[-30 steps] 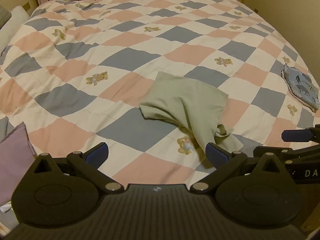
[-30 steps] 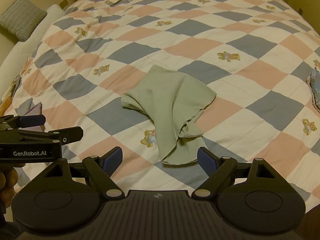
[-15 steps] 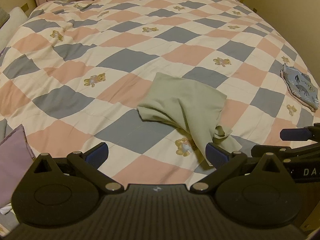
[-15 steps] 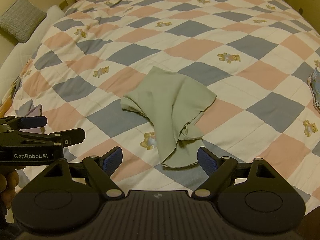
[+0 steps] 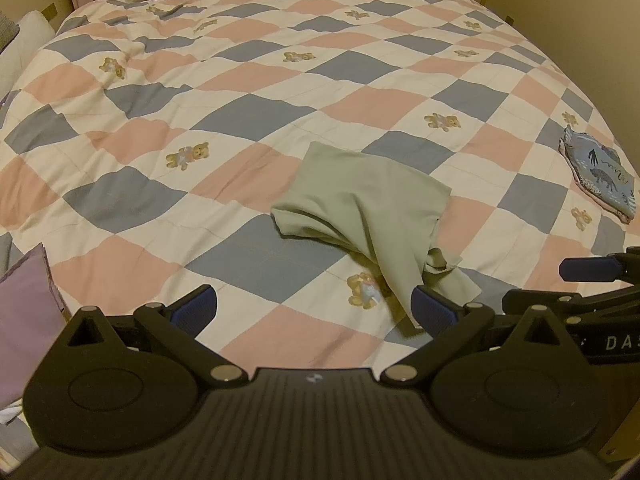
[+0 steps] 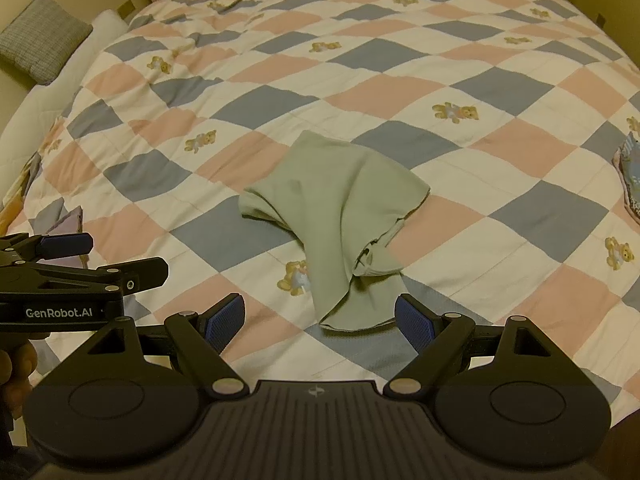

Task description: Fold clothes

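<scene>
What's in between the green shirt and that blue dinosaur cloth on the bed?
Only bare quilt. In the left wrist view, nothing else lies between the green garment and the blue patterned cloth; they lie apart.

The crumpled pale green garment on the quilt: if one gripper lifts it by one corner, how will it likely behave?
The crumpled pale green cloth garment lies in soft draped folds, so it will probably hang limp and unfurl. It looks thin, so likely light. On the checked quilt it would probably bunch up rather than slide if pushed.

Left tongs [image 5: 314, 308] spread wide, empty; right tongs [image 6: 320, 318] likewise, side by side.
</scene>
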A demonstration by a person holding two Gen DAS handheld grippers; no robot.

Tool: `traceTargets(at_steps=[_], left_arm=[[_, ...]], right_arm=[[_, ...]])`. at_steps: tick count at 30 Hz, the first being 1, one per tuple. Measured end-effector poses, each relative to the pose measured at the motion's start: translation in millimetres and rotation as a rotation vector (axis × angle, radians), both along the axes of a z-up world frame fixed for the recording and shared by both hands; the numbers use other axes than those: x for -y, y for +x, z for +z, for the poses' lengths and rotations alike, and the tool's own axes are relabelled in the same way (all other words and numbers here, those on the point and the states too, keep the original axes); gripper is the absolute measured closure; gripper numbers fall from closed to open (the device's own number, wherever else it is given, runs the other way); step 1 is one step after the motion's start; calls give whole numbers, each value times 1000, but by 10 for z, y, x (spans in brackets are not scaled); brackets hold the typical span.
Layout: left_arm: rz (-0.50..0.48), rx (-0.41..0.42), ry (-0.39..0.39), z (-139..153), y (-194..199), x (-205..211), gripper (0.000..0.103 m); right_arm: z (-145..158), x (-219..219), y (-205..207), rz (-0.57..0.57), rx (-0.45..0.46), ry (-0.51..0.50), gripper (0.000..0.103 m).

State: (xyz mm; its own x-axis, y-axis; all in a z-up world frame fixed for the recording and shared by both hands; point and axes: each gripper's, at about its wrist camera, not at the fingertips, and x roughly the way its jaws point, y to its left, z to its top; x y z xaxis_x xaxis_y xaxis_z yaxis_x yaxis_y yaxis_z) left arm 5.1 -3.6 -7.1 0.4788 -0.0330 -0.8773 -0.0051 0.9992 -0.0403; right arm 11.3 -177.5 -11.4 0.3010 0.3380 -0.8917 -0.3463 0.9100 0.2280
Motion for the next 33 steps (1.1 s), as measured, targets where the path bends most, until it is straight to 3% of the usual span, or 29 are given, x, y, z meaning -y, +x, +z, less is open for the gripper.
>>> traceTargets(at_steps=[33], left_arm=[[0,2,-8,-9,-138,43,1]], right_arm=[[-9,16,-155,2,8,-12,18]])
